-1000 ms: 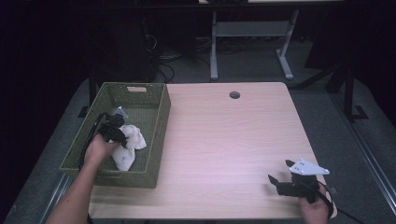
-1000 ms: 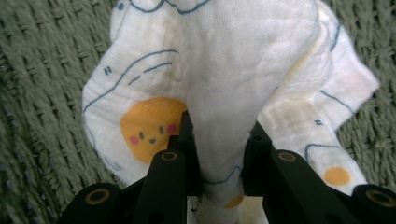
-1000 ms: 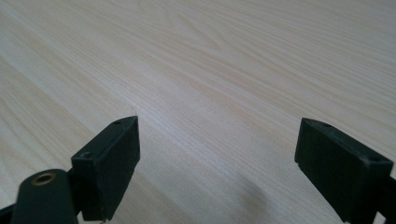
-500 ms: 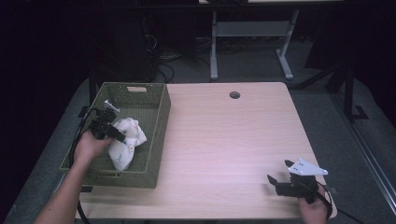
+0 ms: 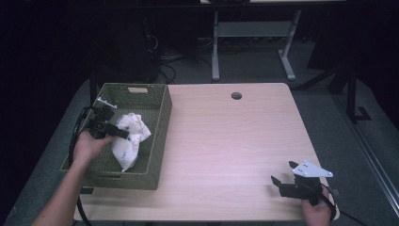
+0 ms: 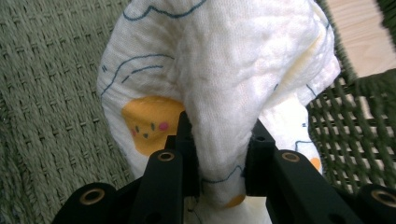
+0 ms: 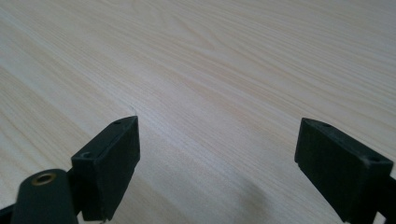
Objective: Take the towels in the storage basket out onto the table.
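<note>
A white cloth (image 5: 131, 137) printed with yellow figures and blue lines hangs partly lifted inside the green woven basket (image 5: 163, 123). My left gripper (image 5: 121, 133) is over the basket's left side, shut on a fold of the cloth. In the left gripper view the fold (image 6: 224, 70) is pinched between the two black jaws of the left gripper (image 6: 219, 135), with the basket's weave (image 6: 46, 93) behind it. My right gripper (image 5: 283, 173) rests near the table's front right corner, open and holding nothing. In the right gripper view its jaws (image 7: 219, 140) stand wide apart over bare wood (image 7: 210, 56).
The light wooden table (image 5: 226, 136) has a round cable hole (image 5: 236, 95) near its far edge. The basket takes up the table's left side. A metal stand (image 5: 254, 37) and cables lie on the dark floor beyond.
My left hand has risen and drawn back toward the basket's left wall, pulling the cloth up with it. The right gripper has stayed in place.
</note>
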Motion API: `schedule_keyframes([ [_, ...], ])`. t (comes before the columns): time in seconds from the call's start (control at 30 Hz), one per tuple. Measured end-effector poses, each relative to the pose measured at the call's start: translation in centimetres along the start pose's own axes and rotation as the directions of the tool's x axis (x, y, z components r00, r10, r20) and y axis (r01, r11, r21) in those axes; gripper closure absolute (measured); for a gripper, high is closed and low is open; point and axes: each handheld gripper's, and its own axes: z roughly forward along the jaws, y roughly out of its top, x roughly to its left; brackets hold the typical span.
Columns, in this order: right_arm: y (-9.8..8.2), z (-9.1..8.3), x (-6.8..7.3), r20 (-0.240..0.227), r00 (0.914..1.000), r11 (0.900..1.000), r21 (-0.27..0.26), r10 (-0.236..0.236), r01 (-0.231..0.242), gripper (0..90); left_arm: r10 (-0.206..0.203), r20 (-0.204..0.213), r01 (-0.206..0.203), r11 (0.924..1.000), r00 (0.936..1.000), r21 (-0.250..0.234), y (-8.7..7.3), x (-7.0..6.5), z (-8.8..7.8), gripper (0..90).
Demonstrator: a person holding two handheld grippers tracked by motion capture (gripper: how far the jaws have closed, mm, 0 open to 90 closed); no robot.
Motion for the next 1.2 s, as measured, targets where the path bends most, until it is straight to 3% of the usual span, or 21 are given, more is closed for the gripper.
schedule_keyframes([
  [0.2, 0.0, -0.1, 0.0, 0.002, 1.0, 1.0, -0.001, -0.001, 0.001, 13.7, -0.003, 0.032, 0.004, 0.9995, 0.9995, -0.031, 0.0, -0.2, -1.1, 72.6],
  [0.27, 0.0, 0.0, 0.0, 0.002, 1.0, 1.0, -0.002, 0.003, -0.003, 13.7, -0.013, 0.062, 0.015, 0.9989, 0.998, -0.044, -0.1, 0.0, -1.4, 72.6],
  [0.43, 0.0, 0.0, 0.0, 0.005, 1.0, 1.0, -0.001, 0.001, -0.001, 13.7, -0.019, 0.069, 0.022, 0.9986, 0.9974, -0.049, -0.2, 0.1, -1.6, 72.6],
  [0.53, 0.0, 0.0, 0.0, 0.007, 1.0, 1.0, -0.001, 0.004, -0.004, 13.7, -0.033, 0.101, 0.041, 0.9967, 0.9944, -0.07, -0.3, 0.2, -1.9, 72.5],
  [0.6, 0.1, 0.0, 0.0, 0.011, 0.9999, 1.0, -0.001, 0.003, -0.003, 13.7, -0.044, 0.14, 0.056, 0.9955, 0.9891, -0.077, -0.3, 0.4, -2.1, 72.5],
  [1.2, 0.3, 0.0, 0.2, 0.016, 0.9999, 1.0, -0.006, -0.001, 0.001, 13.7, -0.06, 0.214, 0.088, 0.9884, 0.9751, -0.124, -0.1, 0.8, -5.5, 72.3],
])
